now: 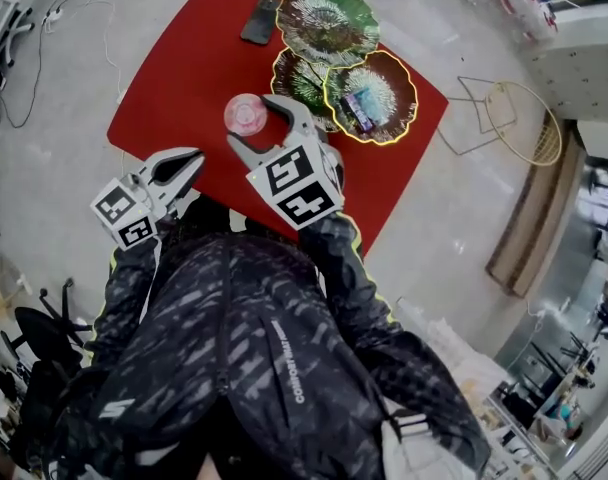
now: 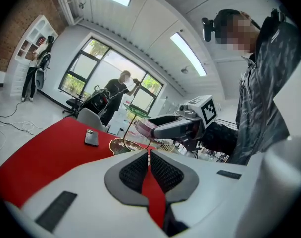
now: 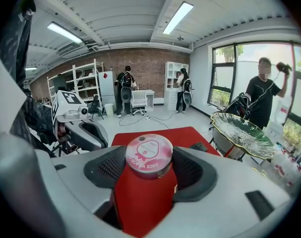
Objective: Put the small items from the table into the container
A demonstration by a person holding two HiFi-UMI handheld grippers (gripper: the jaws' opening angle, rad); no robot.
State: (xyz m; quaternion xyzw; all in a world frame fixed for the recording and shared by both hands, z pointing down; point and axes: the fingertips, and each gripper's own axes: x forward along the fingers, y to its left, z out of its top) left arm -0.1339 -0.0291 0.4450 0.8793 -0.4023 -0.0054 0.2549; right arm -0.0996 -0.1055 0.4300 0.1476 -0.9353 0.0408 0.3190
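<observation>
Red table (image 1: 184, 68) is seen below, with leaf-shaped dishes (image 1: 408, 88) at its far end. A round pink tin (image 3: 149, 154) is clamped by its sides in the right gripper (image 1: 250, 120), above the table. It is judged light, stiff and smooth, so slipping is possible. The left gripper (image 1: 189, 160) is closed on nothing.
</observation>
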